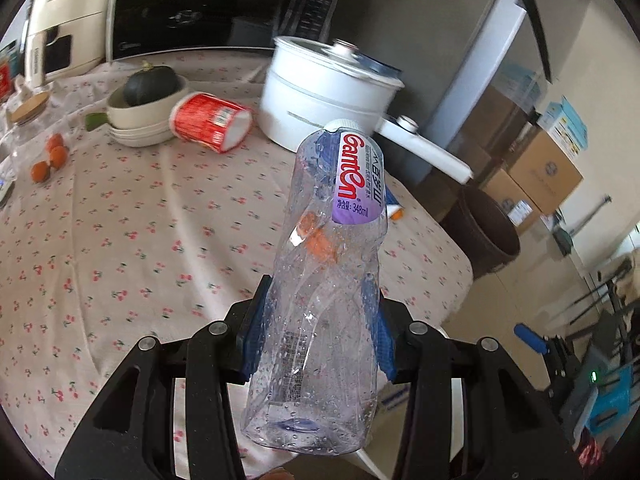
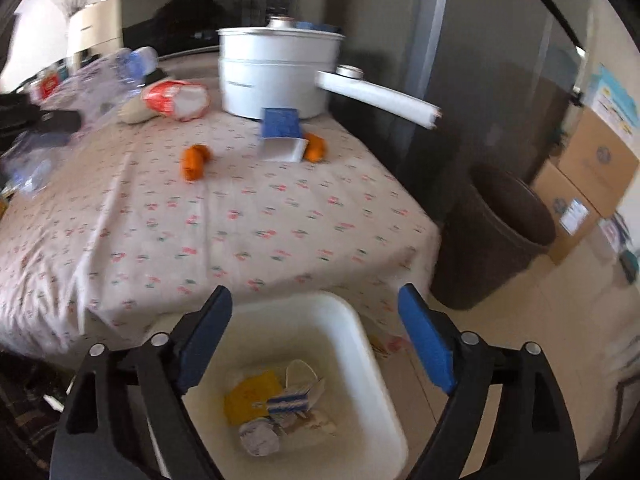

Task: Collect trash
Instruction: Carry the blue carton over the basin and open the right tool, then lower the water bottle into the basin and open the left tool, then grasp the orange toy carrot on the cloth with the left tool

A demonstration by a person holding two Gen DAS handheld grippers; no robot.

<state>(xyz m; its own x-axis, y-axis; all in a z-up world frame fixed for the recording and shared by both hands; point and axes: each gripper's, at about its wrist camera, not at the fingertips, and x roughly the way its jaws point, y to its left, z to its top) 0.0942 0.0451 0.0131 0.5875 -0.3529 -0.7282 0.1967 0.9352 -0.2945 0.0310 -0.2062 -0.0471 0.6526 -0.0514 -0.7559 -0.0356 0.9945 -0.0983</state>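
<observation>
My left gripper is shut on a crumpled clear plastic bottle with a purple Ganten label, held up above the table. The same bottle shows blurred at the far left in the right wrist view. My right gripper is open and empty, above a white bin that holds several pieces of paper trash. A red and white cup lies on its side on the table and also shows in the right wrist view. A blue and white wrapper lies near the pot.
The table has a floral cloth. A white pot with a long handle stands at the back. A bowl with a dark squash, small oranges and carrot pieces lie on it. A brown bin stands on the floor to the right.
</observation>
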